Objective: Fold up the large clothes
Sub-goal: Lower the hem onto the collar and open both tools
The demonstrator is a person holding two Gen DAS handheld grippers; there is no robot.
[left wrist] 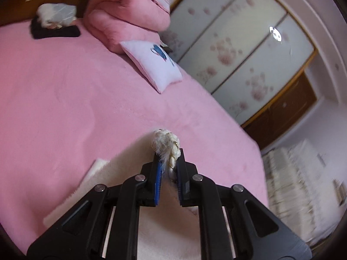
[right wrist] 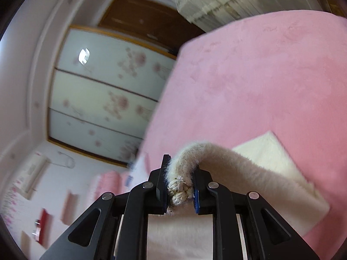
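One cream garment [left wrist: 121, 164] is being handled above a pink bed [left wrist: 65, 99], and two grippers are being used on it, one per view. On the bed's far side one folded pink quilt [left wrist: 128, 15], one small white pillow [left wrist: 154, 65] with a blue motif, and one dark folded item [left wrist: 55, 31] topped by a pale bundle are being shown; beside the bed, a wardrobe [left wrist: 238, 49] of three flower-printed panels is being seen, blurred. The garment is being seen as fuzzy and off-white, with a braided, gold-flecked trim along the gripped edge (its full outline cannot be told). In the left view a knot of that trim [left wrist: 167, 143] is being pinched by the left gripper [left wrist: 169, 162], whose blue-padded jaws are being pressed together on it, while the cloth is being let hang below toward the bed, one flat corner showing at lower left. In the right view a thick fold [right wrist: 190, 156] is being clamped by the right gripper [right wrist: 180, 173], jaws closed on it with trim beads showing between the pads, and the rest is being draped away to the right over a flat cream panel [right wrist: 271, 149] lying on the bed. Both grippers are being held above the bed, angled downward, each view tilted.
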